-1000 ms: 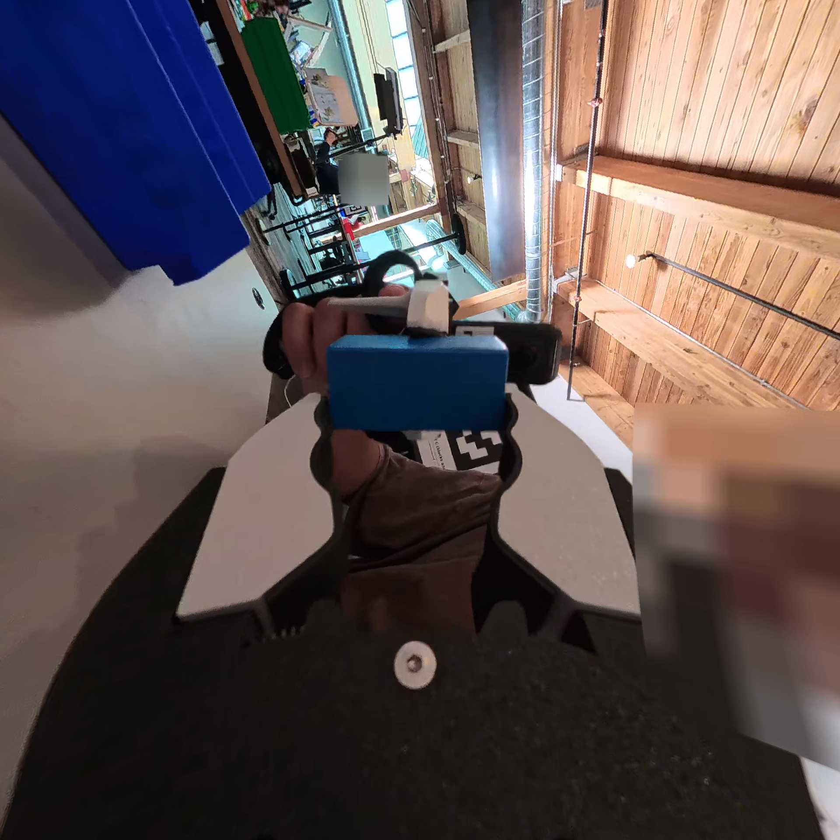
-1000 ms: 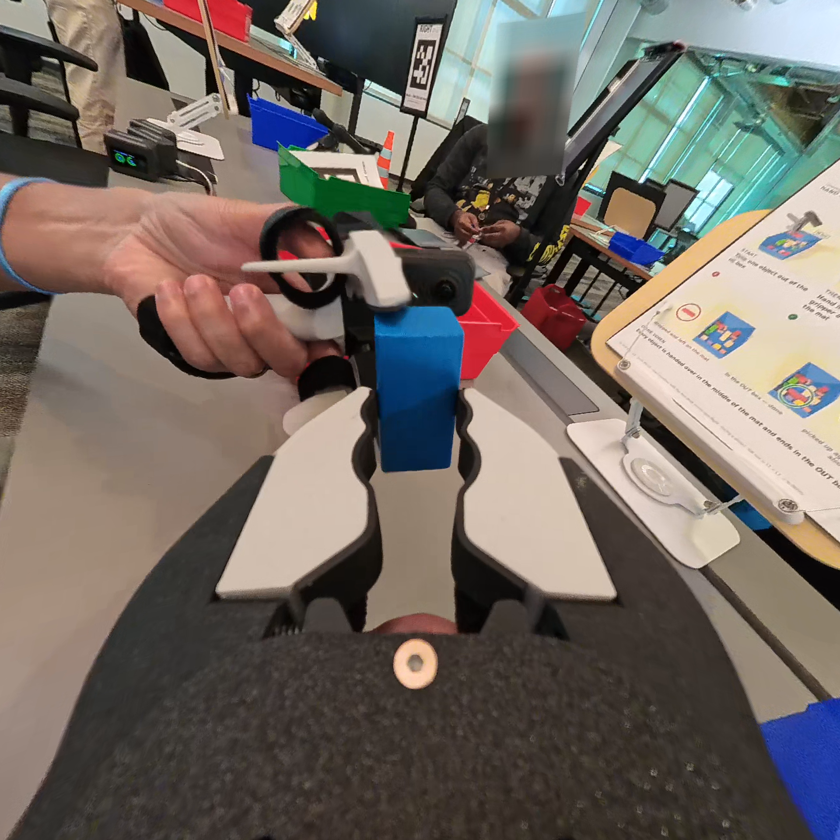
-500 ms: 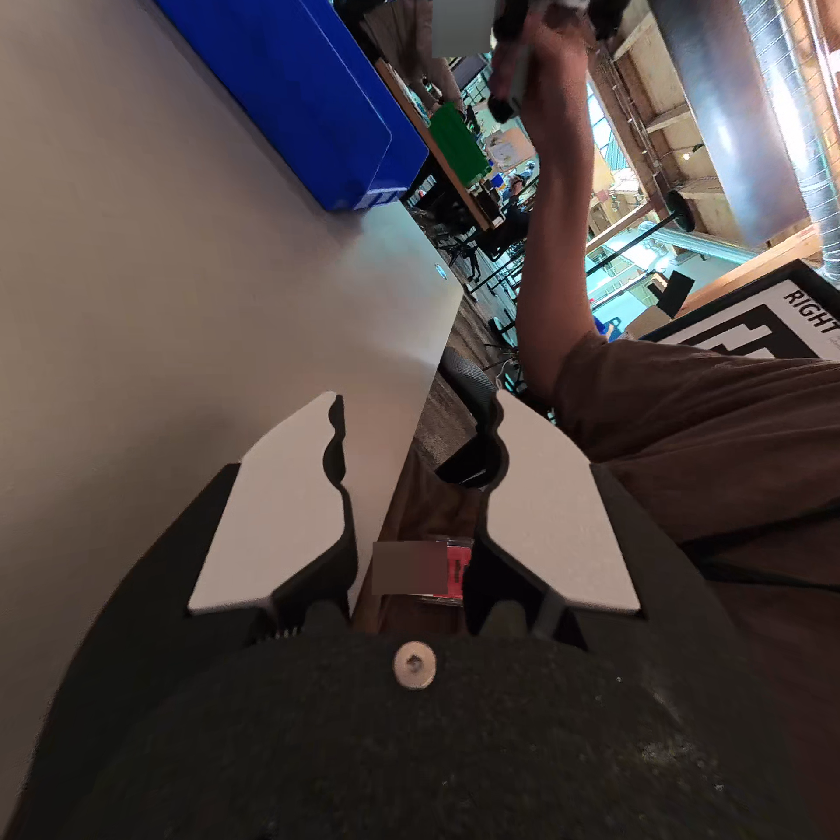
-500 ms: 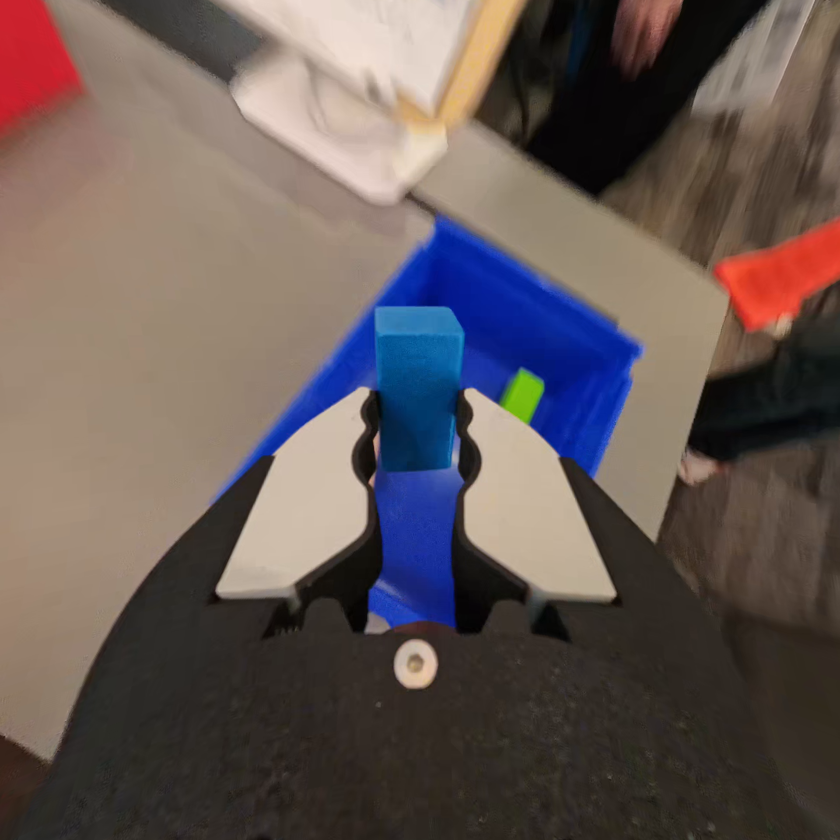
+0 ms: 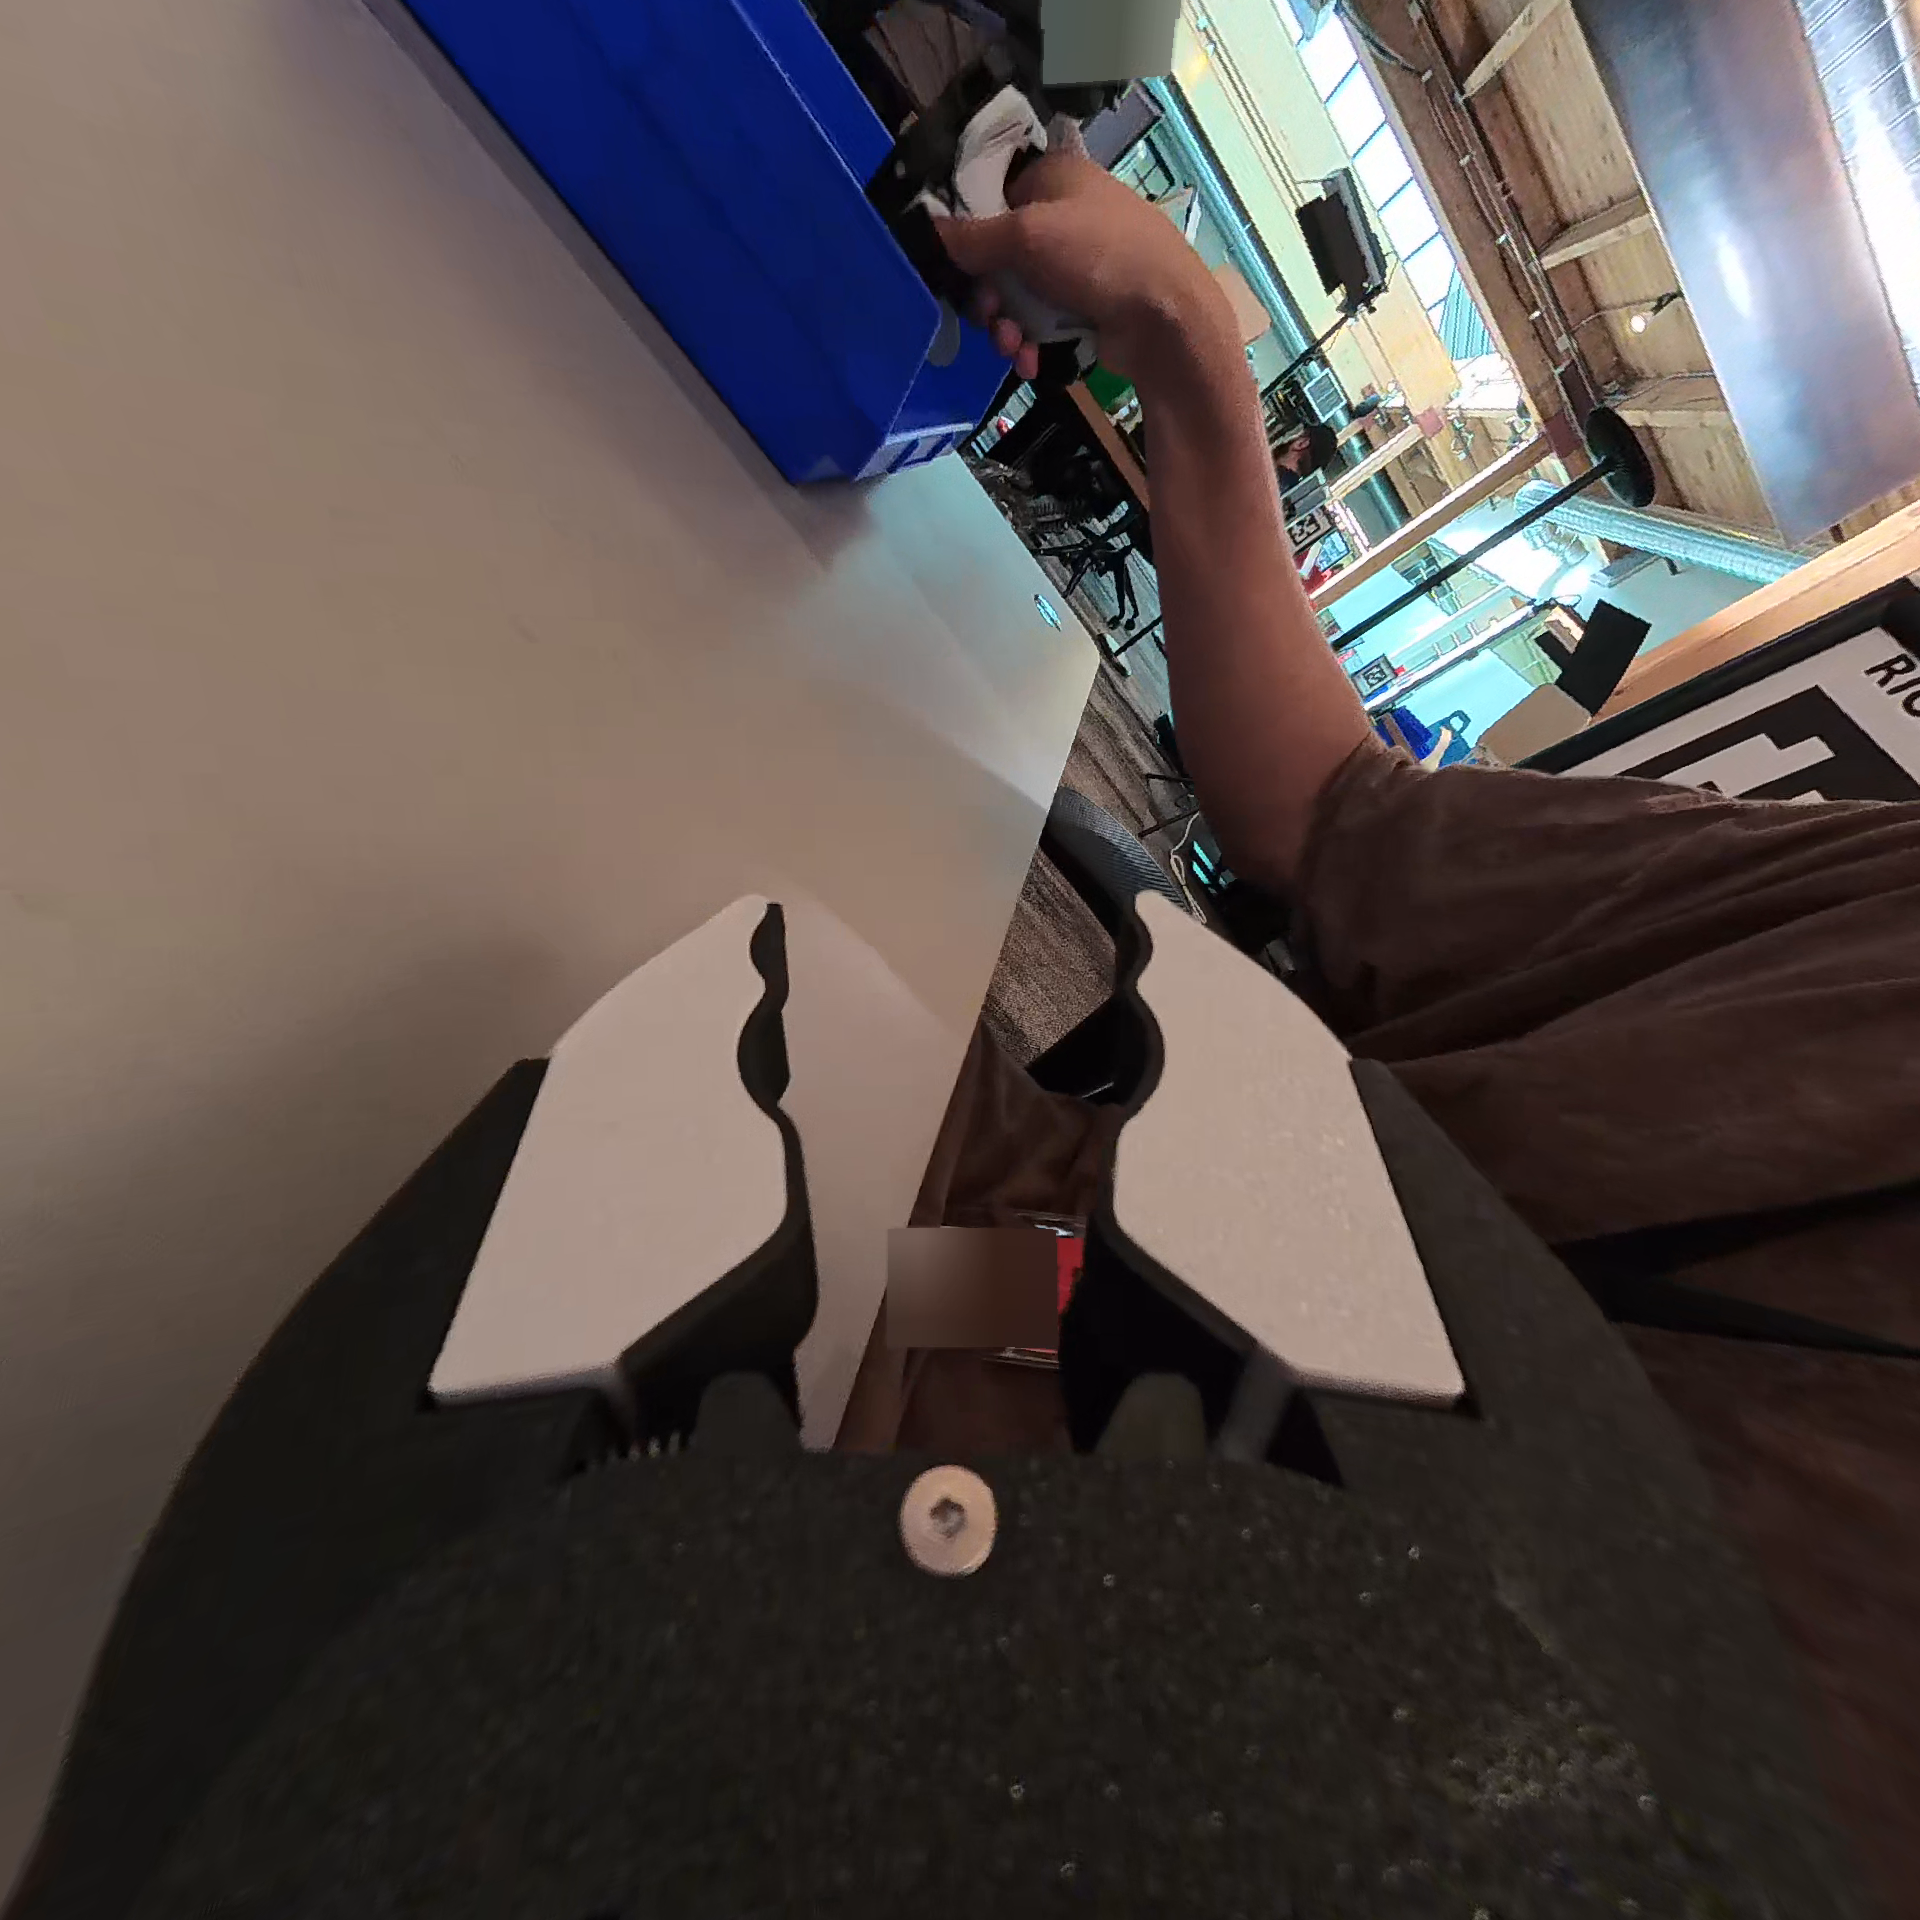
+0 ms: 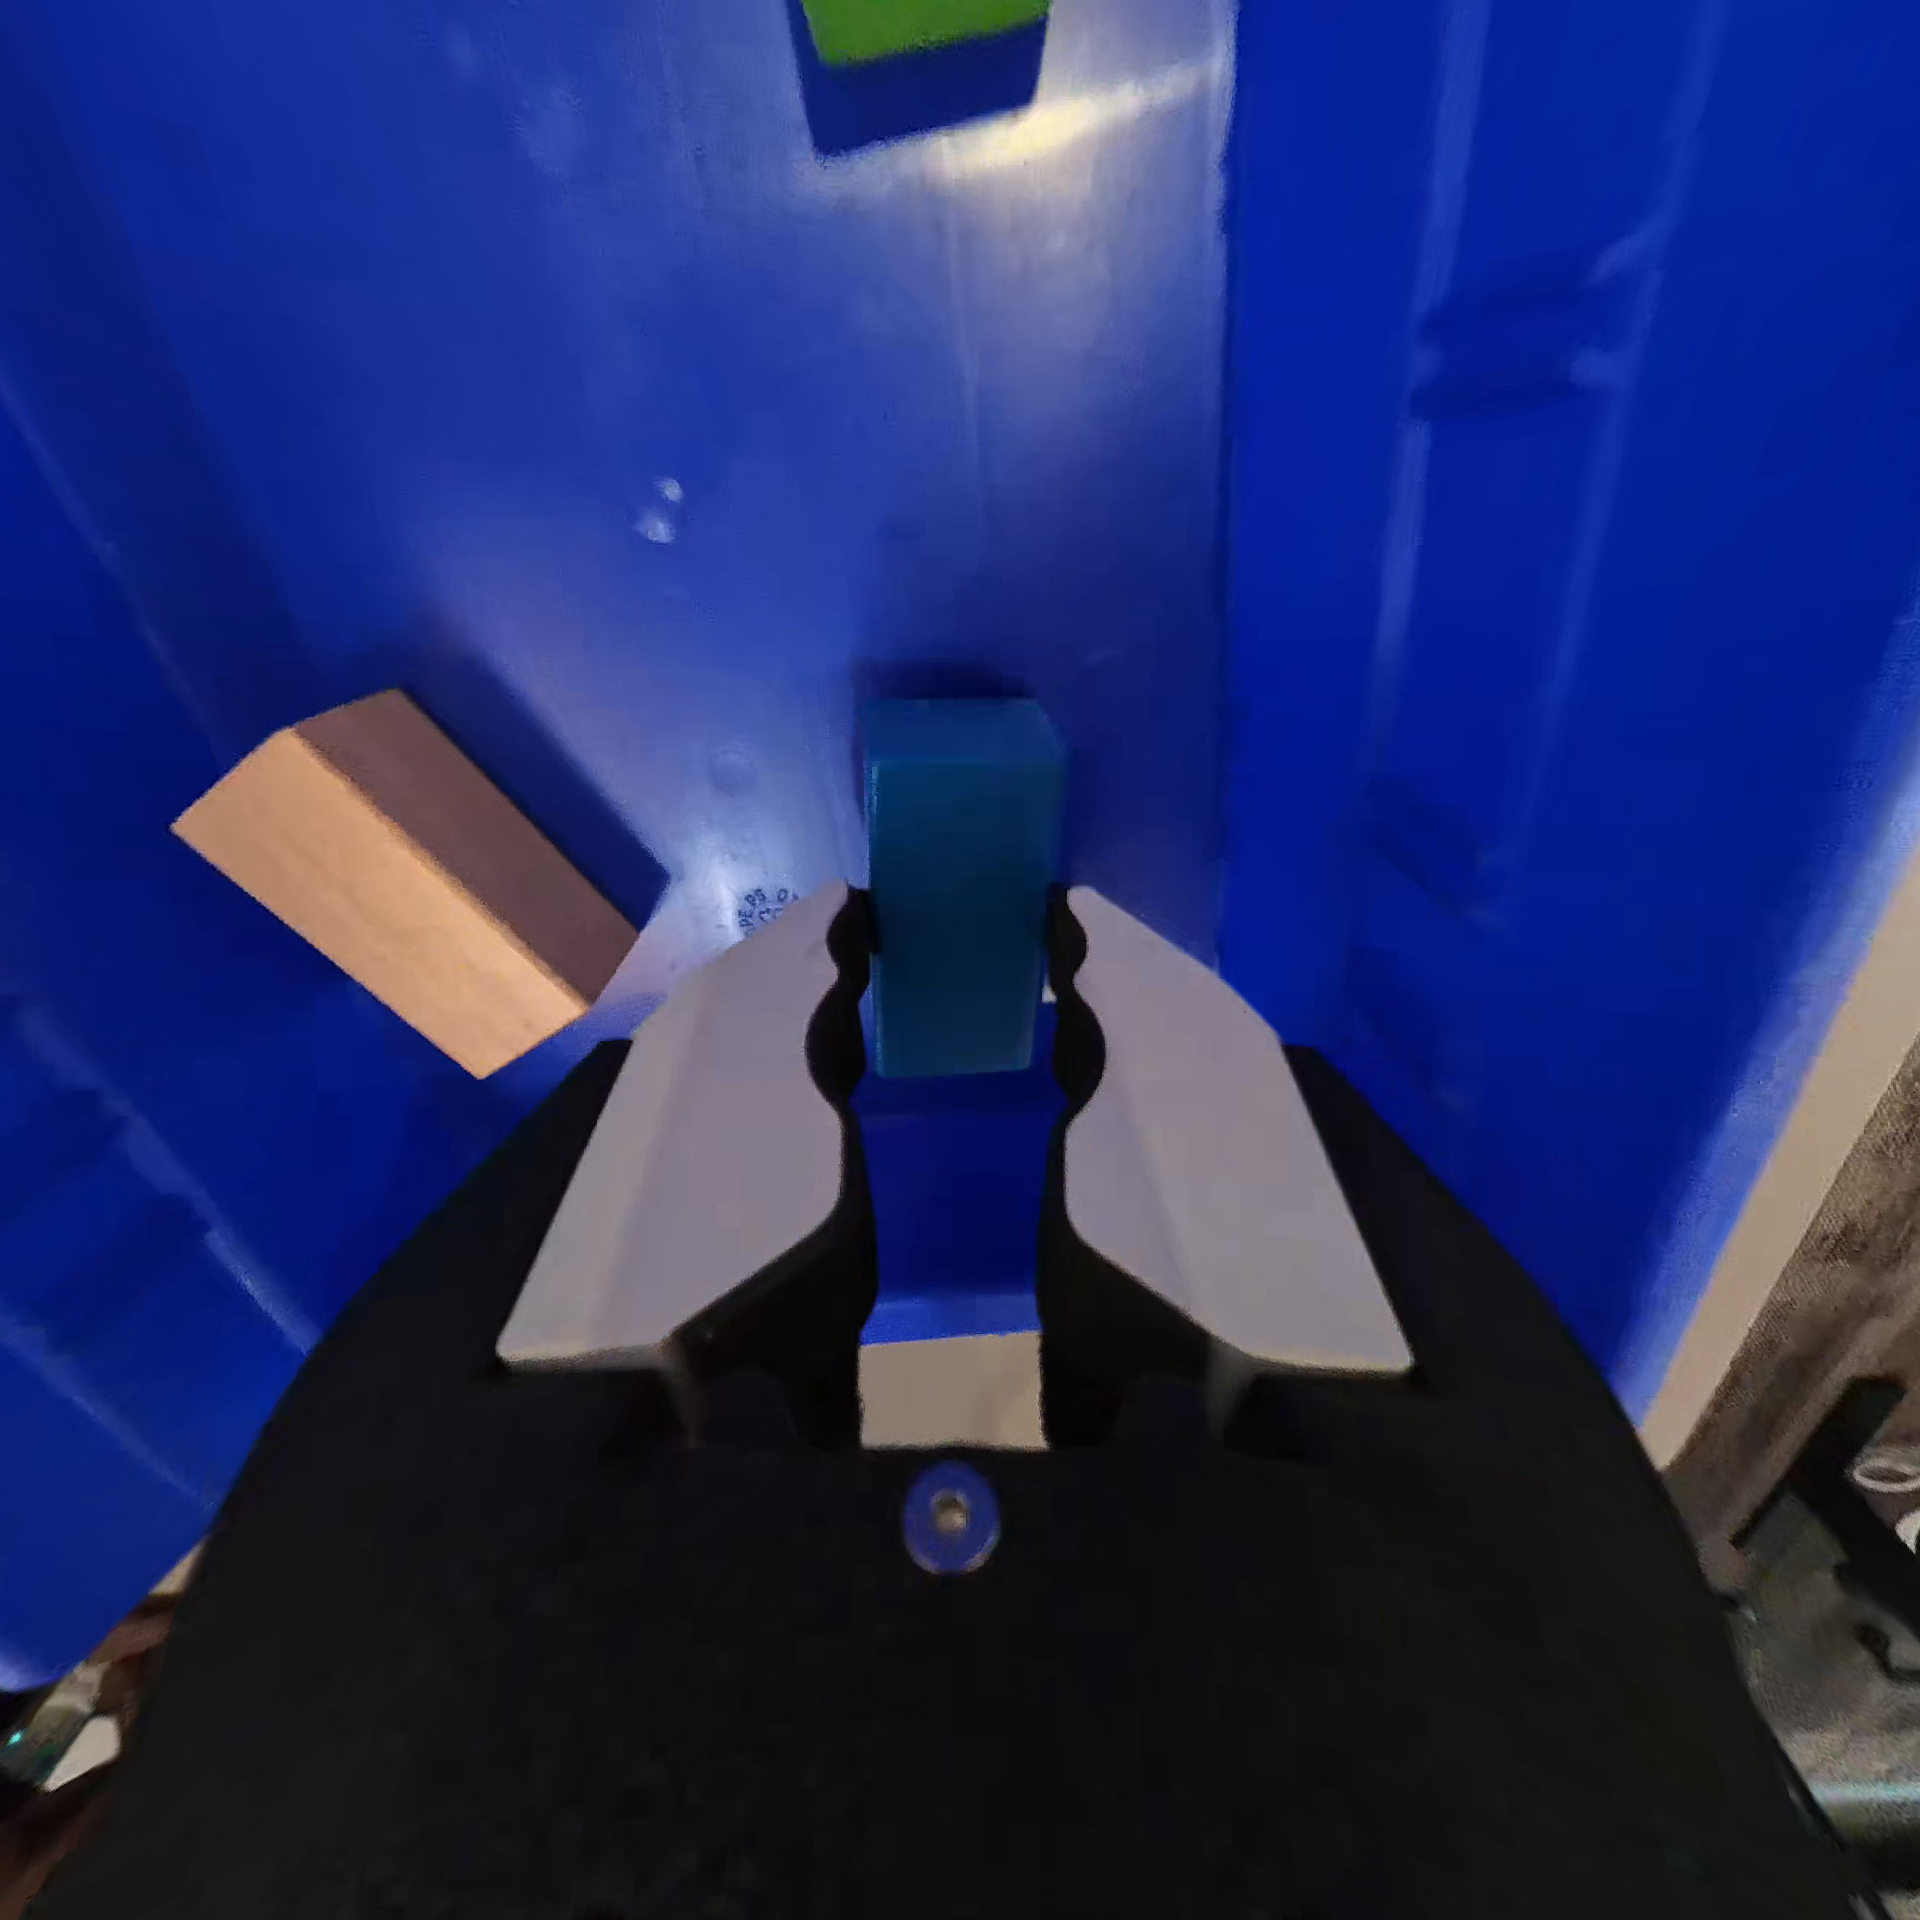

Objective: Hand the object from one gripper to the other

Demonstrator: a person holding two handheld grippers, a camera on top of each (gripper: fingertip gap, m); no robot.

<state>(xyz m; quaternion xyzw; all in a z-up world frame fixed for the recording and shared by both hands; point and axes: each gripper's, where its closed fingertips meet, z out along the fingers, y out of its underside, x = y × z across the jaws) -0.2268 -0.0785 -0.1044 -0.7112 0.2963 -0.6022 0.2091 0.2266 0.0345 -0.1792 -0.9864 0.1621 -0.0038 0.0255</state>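
Observation:
My right gripper (image 6: pixel 956 904) is shut on a blue block (image 6: pixel 958 883) and holds it low inside a blue bin (image 6: pixel 520 364), close to the bin's floor. My left gripper (image 5: pixel 951 925) is open and empty, over the edge of the grey table (image 5: pixel 364 675). In the left wrist view the right gripper (image 5: pixel 961 135) shows far off in a person's hand, reaching into the same blue bin (image 5: pixel 727 229).
A plain wooden block (image 6: pixel 416 883) lies on the bin floor to the left of the blue block. A green block (image 6: pixel 920 26) lies at the bin's far end. The person's arm (image 5: pixel 1226 623) and brown sleeve (image 5: pixel 1558 987) fill the right of the left wrist view.
A second ago both grippers held the blue block. The left gripper let go and drew back to the table edge. The right gripper carried the block down into the blue bin.

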